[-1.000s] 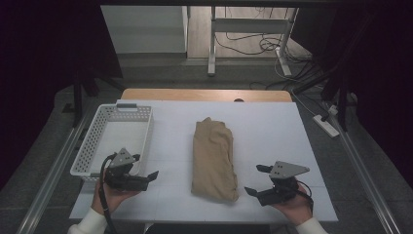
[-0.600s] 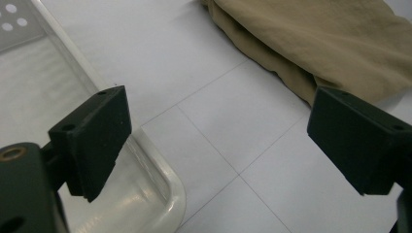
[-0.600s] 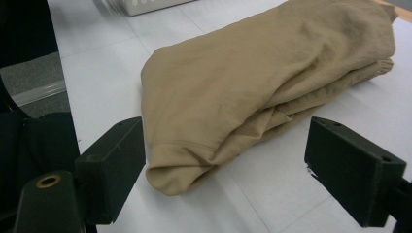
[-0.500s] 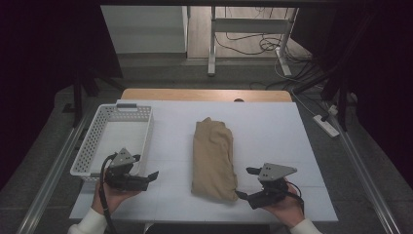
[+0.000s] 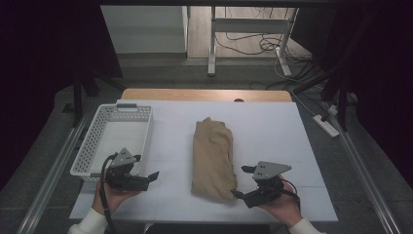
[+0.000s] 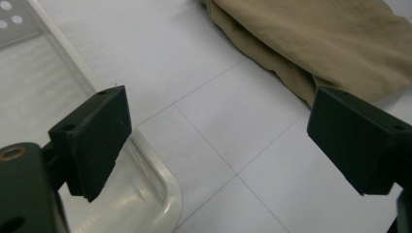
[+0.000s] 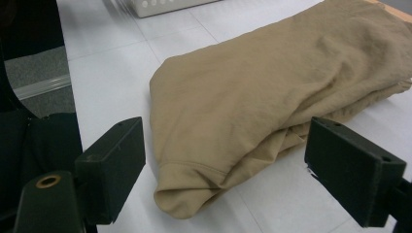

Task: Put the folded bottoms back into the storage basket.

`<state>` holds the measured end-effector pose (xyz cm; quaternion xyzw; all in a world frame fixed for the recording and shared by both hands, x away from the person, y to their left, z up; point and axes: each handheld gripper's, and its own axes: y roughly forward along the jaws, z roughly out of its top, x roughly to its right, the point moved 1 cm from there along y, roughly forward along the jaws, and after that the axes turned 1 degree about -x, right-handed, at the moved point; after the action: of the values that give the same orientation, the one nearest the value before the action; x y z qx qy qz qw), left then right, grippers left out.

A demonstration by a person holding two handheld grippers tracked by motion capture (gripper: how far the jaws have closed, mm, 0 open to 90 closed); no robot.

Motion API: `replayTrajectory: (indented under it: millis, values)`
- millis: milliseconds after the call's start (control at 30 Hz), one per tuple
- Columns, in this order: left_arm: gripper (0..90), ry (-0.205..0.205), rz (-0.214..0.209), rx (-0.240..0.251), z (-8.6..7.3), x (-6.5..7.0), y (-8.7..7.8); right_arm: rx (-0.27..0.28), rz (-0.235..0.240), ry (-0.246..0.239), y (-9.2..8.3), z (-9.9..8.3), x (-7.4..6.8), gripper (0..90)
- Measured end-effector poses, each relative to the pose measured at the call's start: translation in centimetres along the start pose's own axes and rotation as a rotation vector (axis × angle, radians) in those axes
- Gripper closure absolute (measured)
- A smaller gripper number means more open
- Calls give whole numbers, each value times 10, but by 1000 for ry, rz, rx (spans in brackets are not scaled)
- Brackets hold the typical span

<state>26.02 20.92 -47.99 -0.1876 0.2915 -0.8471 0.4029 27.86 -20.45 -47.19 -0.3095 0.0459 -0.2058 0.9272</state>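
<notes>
You wear white sleeves, a cuff showing at each wrist. Your left tongs [image 5: 152,175] are black, with a grey three-cornered plate on top and a black cable looping down past your hand. Your right tongs [image 5: 237,194] match: black body, grey plate with small dark holes, thin black cable. Up close, each jaw is a blocky black pad with small holes; a brass-coloured ring sits near the base.

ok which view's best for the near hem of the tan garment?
Right gripper view: the folded tan garment lies close between the open tool's jaws, hem and folds sharp. The high view gives its whole outline mid-table but little detail. The left gripper view catches just an edge at the top.
</notes>
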Motion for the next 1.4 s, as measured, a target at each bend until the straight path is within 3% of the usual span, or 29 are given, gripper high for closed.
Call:
replayTrajectory:
  millis: [667,867,1133,1400]
  values:
    - [94,2,0,-5,0,2,0,-108,56,-59,35,10,-14,147]
    - [94,1,-2,-10,-1,2,1,-155,46,-93,45,13,-17,146]
    - [94,-2,0,-10,-1,1,2,-248,9,-84,55,6,-11,132]
    - [94,-2,-2,-14,-2,2,3,-310,6,-69,65,0,-9,121]
